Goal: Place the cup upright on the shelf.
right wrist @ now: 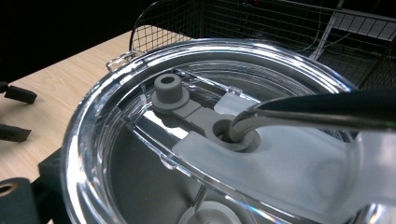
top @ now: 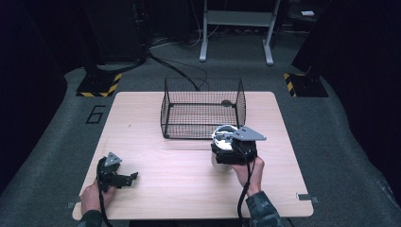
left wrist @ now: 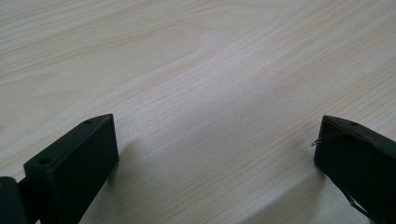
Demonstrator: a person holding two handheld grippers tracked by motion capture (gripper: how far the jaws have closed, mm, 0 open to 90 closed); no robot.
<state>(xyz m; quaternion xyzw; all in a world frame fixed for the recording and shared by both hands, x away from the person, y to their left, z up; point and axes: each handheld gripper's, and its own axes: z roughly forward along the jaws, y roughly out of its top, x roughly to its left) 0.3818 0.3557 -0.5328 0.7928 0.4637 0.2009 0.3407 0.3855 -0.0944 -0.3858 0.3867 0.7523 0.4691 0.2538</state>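
A steel tumbler (top: 220, 142) with a clear lid (right wrist: 140, 154) is near the table's middle right, just in front of the wire basket (top: 203, 109). My right gripper (top: 226, 153) is shut on the tumbler's body; one black finger (right wrist: 49, 170) shows beside the lid. The lid carries a grey stopper (right wrist: 168, 91), and a metal straw (right wrist: 299, 112) goes into its hole. I cannot tell whether the tumbler rests on the table. My left gripper (top: 131, 178) lies at the front left, open (left wrist: 215, 154) over bare wood with nothing between its jaws.
The black wire basket (right wrist: 261, 23) stands at the table's (top: 156, 142) far middle, with a small dark object inside at its back right. Black-and-yellow stand feet and a white frame are on the floor beyond the table.
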